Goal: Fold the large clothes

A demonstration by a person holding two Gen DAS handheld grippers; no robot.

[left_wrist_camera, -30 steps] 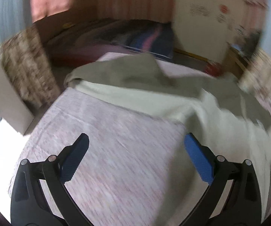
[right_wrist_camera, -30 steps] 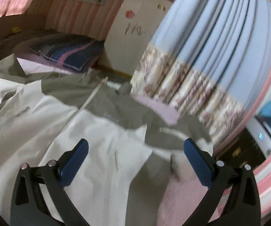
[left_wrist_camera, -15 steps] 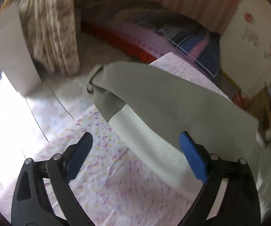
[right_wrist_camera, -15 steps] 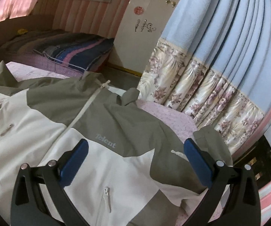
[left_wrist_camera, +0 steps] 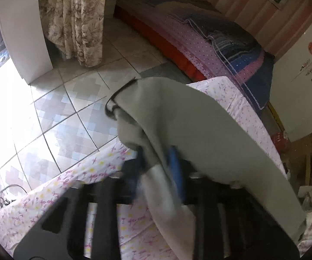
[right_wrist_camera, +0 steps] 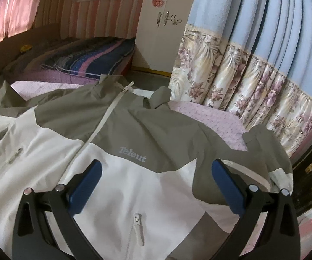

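1. Two grippers work one jacket spread front-up on the floral sheet. Our left gripper is closing on its sleeve, cloth between the pads, cuff hanging at 11 o'clock.
2. Soft, light, slippery shell: we judge seams grip best.
3. Our right gripper gapes empty above the chest; the other sleeve lies at 2 o'clock.
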